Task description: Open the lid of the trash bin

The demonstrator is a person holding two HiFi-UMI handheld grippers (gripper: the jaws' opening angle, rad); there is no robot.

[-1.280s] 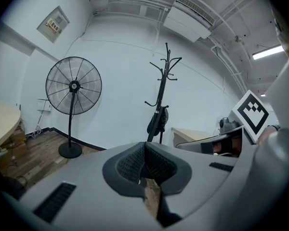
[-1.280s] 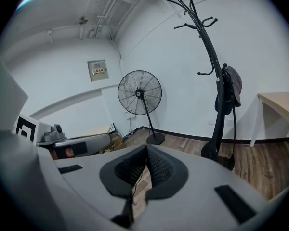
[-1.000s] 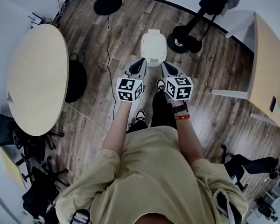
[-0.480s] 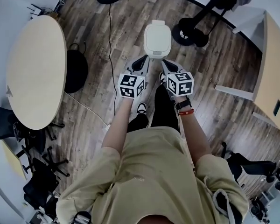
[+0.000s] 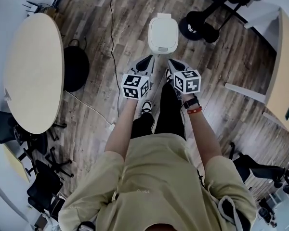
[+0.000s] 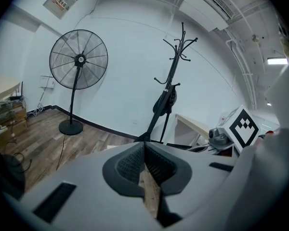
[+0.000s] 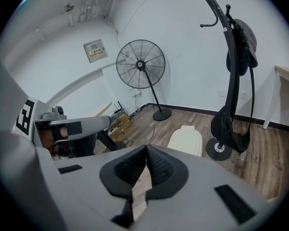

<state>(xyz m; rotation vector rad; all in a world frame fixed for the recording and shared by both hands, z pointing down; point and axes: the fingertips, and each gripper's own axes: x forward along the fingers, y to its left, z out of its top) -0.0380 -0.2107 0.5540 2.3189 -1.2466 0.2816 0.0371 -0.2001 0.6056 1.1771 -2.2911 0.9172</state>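
The white trash bin [image 5: 163, 34] stands on the wood floor with its lid down. It also shows in the right gripper view as the trash bin [image 7: 185, 141], just past the jaws. My left gripper [image 5: 150, 58] and right gripper [image 5: 172, 61] are held side by side just short of the bin's near edge, above the floor, not touching it. In the left gripper view the left gripper [image 6: 144, 146] has its jaws closed tip to tip with nothing between them. My right gripper [image 7: 145, 149] is likewise shut and holds nothing.
A round table [image 5: 33, 71] stands at the left with a black bag [image 5: 76, 69] beside it and a cable [image 5: 113, 37] across the floor. A coat rack base [image 5: 200, 25] sits right of the bin. A fan [image 6: 78, 59], a desk [image 5: 284, 81] and chairs [image 5: 43, 186] stand around.
The bin now sits higher in the head view and the gripper tips lie slightly nearer me than its near edge. Both grippers stay shut and side by side.
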